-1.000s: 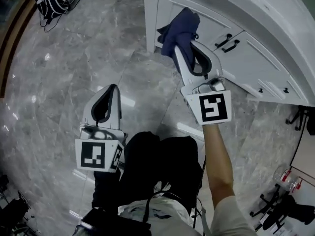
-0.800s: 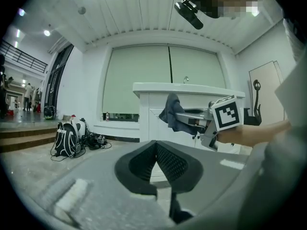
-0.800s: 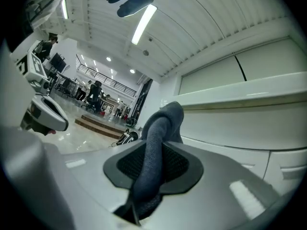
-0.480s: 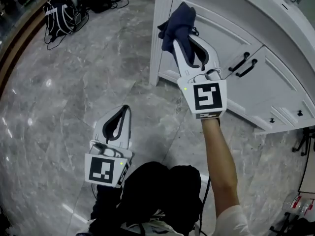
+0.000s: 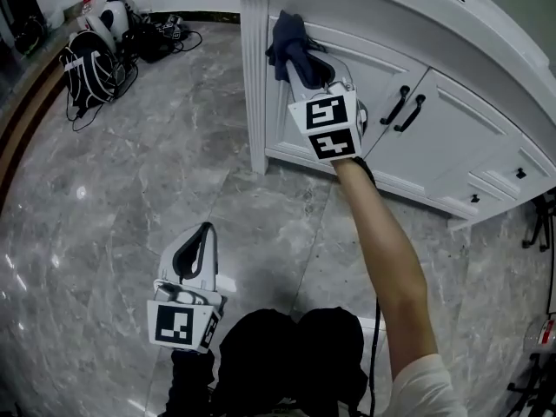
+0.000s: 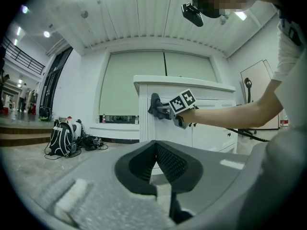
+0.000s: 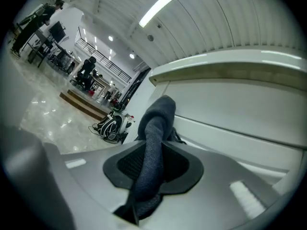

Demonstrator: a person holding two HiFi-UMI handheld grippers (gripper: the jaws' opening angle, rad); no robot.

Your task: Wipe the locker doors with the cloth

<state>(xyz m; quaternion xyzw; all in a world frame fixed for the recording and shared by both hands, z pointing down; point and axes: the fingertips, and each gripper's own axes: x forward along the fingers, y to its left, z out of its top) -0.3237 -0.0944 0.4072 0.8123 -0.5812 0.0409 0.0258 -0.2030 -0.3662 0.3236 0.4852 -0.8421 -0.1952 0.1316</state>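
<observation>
The dark blue cloth (image 5: 285, 43) is bunched against the upper left part of the leftmost white locker door (image 5: 365, 81), close under the cabinet's top edge. My right gripper (image 5: 294, 57) is shut on it; in the right gripper view the cloth (image 7: 154, 143) runs up between the jaws and folds over at the door panel (image 7: 240, 114). My left gripper (image 5: 201, 233) hangs low over the floor, well short of the cabinet, jaws shut with nothing in them. The left gripper view shows my right gripper (image 6: 163, 110) and the cloth (image 6: 155, 105) on the door from afar.
The white cabinet (image 5: 486, 85) has more doors with black handles (image 5: 408, 111) to the right and a corner post (image 5: 254, 76) at left. A backpack (image 5: 87, 63) and cables lie on the marble floor far left. A chair base (image 5: 540, 220) stands at right.
My right gripper has carried the cloth up and away from me, up the leftmost door, until it is close under the cabinet's top edge. The left gripper stays low.
</observation>
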